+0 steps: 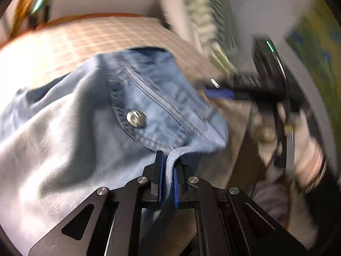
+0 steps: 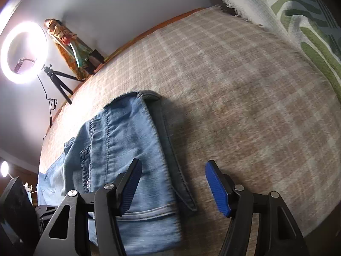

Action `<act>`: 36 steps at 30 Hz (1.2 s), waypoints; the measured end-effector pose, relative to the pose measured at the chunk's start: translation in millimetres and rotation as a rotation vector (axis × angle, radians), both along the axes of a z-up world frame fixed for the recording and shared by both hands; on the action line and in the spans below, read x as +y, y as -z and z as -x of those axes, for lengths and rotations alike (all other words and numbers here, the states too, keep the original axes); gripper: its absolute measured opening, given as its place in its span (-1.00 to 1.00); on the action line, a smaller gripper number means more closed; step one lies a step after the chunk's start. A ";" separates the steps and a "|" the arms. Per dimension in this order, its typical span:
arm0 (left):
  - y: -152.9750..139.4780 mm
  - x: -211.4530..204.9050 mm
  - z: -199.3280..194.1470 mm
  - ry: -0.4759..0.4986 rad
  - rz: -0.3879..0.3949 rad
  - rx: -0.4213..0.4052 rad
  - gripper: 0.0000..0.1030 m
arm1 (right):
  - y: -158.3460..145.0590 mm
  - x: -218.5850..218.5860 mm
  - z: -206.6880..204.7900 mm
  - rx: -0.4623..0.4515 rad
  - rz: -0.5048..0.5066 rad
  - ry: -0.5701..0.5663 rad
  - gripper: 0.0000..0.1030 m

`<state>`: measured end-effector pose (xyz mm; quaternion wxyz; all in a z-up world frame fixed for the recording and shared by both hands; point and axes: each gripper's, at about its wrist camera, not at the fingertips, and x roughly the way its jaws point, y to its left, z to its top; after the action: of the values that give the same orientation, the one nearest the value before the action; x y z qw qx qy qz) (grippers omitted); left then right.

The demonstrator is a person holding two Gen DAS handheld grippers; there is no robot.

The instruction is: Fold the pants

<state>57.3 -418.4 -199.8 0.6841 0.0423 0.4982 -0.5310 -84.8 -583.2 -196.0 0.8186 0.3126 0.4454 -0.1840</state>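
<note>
While the left hand-held gripper [image 1: 168, 178] bites, these lines run outward from it:

Left grip: jaws drawn together on a rolled edge of the pants [image 1: 89, 128]; cloth fills the narrow gap between the blue pads [image 1: 176, 188].

Cloth near left: pale denim billows just ahead of the jaws, lifted and creased, with a stitched flap and a metal button [image 1: 136, 118] just beyond the pinch.

Right grip: the right hand-held gripper [image 2: 173, 186] stands wide apart and holds nothing.

Pants against right: the folded stack lies under and beside its left finger [image 2: 130, 186]; the right finger [image 2: 217, 188] is over bare bedspread [image 2: 245, 98]. Whether the left finger touches the denim cannot be told.

Where pants lie: on the checked bedspread of a bed, one end lifted by the left grip, the rest lying flat in layers with a hem [image 2: 149, 213] nearest the right grip.

Handling, as a judgement: soft, limp and fairly heavy for cloth; it will sag and drag from any single pinch, but won't slip or break. Seams, hems and waistband are thicker and stiffer, so they give the surest hold.

Where to take hold: probably the hemmed corner next to the right grip, matching the left pinch, so the layer moves level.

Beyond: a green patterned blanket [image 2: 298, 15] at the bed's far side; a lit ring light [image 2: 23, 52] on a tripod by the wall.
</note>
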 end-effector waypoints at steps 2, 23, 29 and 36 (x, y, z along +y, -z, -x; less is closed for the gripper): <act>-0.9 0.3 -2.6 -0.013 0.020 0.009 -0.89 | -5.0 1.0 10.3 -0.005 -0.031 0.000 0.27; 5.0 -10.2 38.4 0.118 -0.064 -0.090 -0.75 | -20.7 22.3 2.9 0.144 0.089 -0.186 -0.59; -32.5 46.9 32.0 0.071 -0.024 -0.070 -0.54 | -43.4 -3.8 -22.0 -0.066 0.159 -0.200 0.26; -58.0 161.4 11.9 -0.180 -0.096 -0.200 -0.42 | 1.9 -35.6 -101.8 -0.109 0.048 -0.270 0.61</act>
<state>45.4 -257.0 -141.7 0.7723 0.0828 0.4543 -0.4362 16.9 -618.9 -197.8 0.8662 0.2396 0.4336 -0.0655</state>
